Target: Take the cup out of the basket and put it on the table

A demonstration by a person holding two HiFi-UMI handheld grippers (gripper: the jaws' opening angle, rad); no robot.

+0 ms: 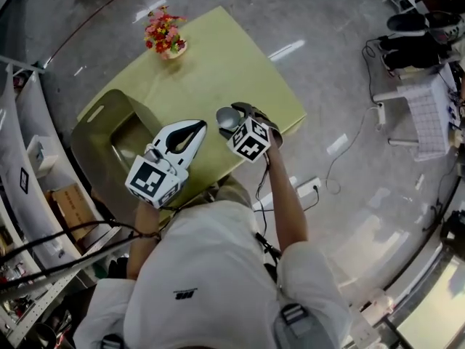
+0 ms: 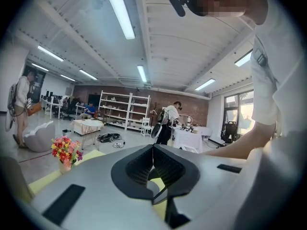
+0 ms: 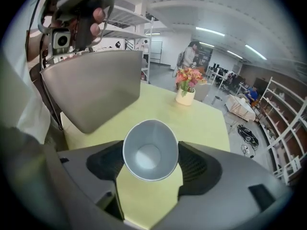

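Observation:
A light grey cup [image 1: 227, 117] is clamped sideways in my right gripper [image 1: 235, 124] above the near part of the yellow-green table [image 1: 218, 49]. In the right gripper view the cup [image 3: 144, 152] shows its open mouth to the camera, and the right gripper [image 3: 150, 153] is shut on its sides. The olive-grey basket [image 1: 116, 133] stands at the table's left end and fills the upper left as the basket [image 3: 96, 85] in that view. My left gripper [image 1: 197, 126] hovers over the basket's near right corner, pointing upward, and the left gripper [image 2: 153, 150] is shut on nothing.
A vase of red and pink flowers [image 1: 166, 35] stands at the table's far corner. On the floor to the right lie a power strip [image 1: 305, 189] and a cable. A white rack [image 1: 421, 115] is at the right, shelving [image 1: 29, 158] at the left.

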